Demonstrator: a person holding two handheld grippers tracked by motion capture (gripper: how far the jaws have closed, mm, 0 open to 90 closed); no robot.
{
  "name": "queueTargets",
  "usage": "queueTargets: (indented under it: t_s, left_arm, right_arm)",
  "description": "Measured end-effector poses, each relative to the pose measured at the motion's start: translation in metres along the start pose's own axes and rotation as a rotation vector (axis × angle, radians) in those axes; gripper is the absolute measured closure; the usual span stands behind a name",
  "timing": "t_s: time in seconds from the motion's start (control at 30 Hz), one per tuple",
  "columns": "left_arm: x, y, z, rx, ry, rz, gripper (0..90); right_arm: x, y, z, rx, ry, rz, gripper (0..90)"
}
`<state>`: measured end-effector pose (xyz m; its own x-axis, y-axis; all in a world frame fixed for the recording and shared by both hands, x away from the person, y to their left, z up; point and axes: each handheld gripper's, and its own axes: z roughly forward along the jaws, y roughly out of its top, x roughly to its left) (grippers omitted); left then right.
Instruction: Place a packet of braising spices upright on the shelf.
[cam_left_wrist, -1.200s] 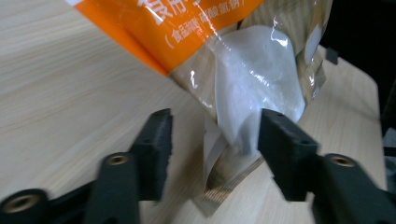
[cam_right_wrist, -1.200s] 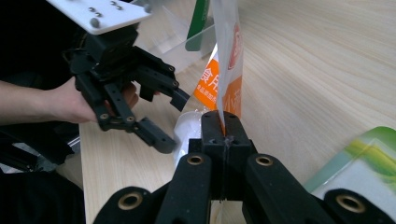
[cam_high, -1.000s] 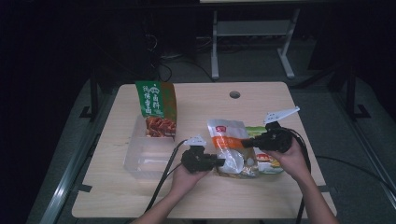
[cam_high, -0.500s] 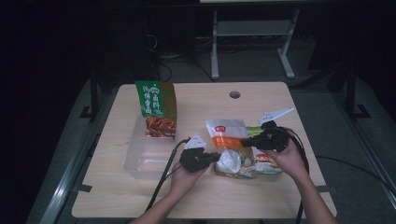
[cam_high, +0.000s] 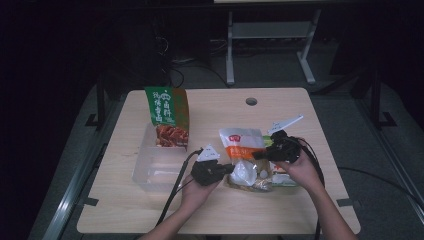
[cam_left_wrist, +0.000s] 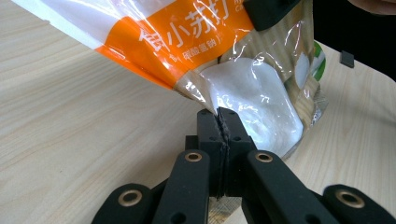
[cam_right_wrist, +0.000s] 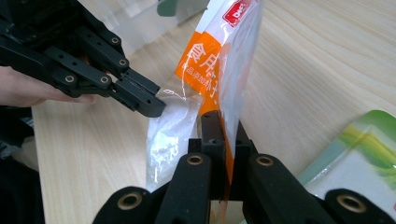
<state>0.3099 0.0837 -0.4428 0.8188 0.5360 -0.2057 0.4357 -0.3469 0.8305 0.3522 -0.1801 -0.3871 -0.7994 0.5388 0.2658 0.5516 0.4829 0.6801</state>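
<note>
Grippers from both hands meet on one clear plastic pouch with an orange band and white powder inside (cam_high: 245, 157), which lies between them near the front middle of the pale wooden table (cam_high: 220, 107). Left of the left gripper (cam_high: 226, 168) sit a clear plastic tub (cam_high: 155, 170) and, leaning at the tub's far end, a green snack bag (cam_high: 167, 117). That gripper's jaws have just closed and are now pinched together on a fold of film at the pouch's near-left edge, as the left gripper view shows (cam_left_wrist: 219, 122). The right gripper (cam_high: 257, 155) is clamped on the orange band at the opposite edge (cam_right_wrist: 223, 135), with a green-and-white packet (cam_right_wrist: 359, 154) just to its right. The pouch's long axis runs away from the person, so the two grips sit across its width, each hand equally near. Any coming lift or pull probably depends on both moving together.
</note>
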Motion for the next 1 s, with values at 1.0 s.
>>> queueTargets:
  t_s: [1.0]
  left_arm:
    - [-0.027,-0.017,-0.049,0.017,-0.010,0.116,54.2]
  right_arm:
    - [0.025,0.009,-0.018,-0.087,0.015,-0.079,90.0]
